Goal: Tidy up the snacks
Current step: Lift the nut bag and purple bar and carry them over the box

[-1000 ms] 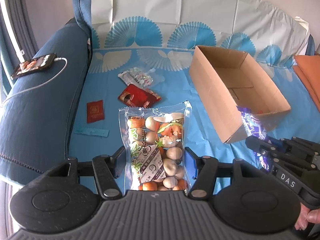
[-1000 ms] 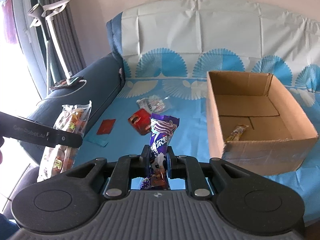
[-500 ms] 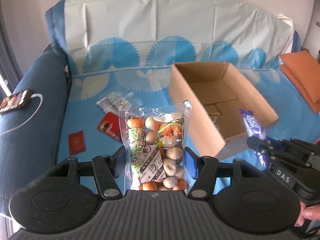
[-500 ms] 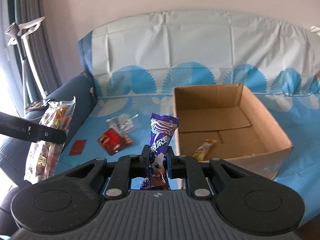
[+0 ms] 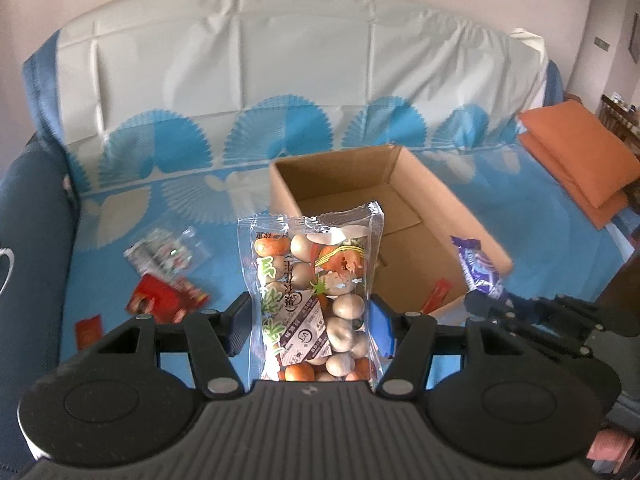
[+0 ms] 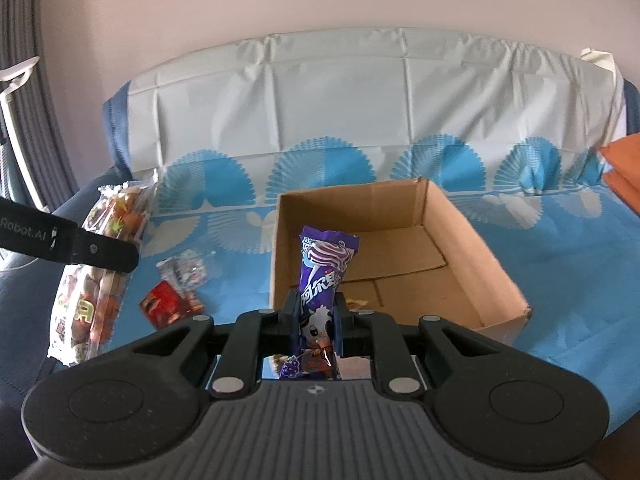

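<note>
My left gripper (image 5: pixel 310 318) is shut on a clear bag of nuts (image 5: pixel 314 300), held upright in front of the open cardboard box (image 5: pixel 280 188). My right gripper (image 6: pixel 318 314) is shut on a purple candy packet (image 6: pixel 324 276), held upright near the box's (image 6: pixel 472 240) front left corner. The right gripper with the purple packet (image 5: pixel 478 268) shows at the right of the left wrist view. The nut bag (image 6: pixel 100 264) and left gripper show at the left of the right wrist view. A small snack (image 5: pixel 436 294) lies inside the box.
On the blue sofa cover left of the box lie a clear candy bag (image 5: pixel 160 254), a red packet (image 5: pixel 164 300) and a small red sachet (image 5: pixel 88 330). Orange cushions (image 5: pixel 580 160) sit at the right. The sofa arm (image 5: pixel 28 240) is at the left.
Both grippers have swung right and closer to the box with their snacks still held. The box now sits straight ahead in both views.
</note>
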Demonstrator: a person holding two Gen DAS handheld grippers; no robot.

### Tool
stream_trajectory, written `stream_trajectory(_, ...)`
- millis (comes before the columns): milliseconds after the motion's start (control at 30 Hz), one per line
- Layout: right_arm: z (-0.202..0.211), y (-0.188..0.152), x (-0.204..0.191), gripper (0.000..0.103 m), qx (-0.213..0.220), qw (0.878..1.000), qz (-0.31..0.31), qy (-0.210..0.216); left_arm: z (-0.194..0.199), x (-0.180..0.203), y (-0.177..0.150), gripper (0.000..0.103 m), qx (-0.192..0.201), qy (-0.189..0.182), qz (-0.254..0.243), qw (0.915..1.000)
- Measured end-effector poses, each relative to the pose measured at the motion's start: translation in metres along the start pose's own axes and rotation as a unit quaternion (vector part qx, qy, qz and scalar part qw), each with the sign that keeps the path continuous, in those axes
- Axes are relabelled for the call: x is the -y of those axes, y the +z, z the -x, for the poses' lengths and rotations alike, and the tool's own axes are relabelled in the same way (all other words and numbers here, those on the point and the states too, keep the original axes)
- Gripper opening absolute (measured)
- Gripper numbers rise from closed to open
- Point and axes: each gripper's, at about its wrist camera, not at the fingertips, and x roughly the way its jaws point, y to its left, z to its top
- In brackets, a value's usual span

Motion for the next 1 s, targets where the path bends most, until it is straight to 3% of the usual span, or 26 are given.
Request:
stream_trajectory(567,-0.035,0.021,0.081,0.017,0.013,0.997,-0.052,-0.059,-0.085,0.068,0.054,0.065,-0.008,-0.047,-0.041,0.9980)
stream_trajectory(1000,-0.102,0.039,0.121,0.017,0.009,0.995,-0.069,-0.071,-0.180,0.086,0.079,0.065,-0.046,0.000,-0.033,0.9984)
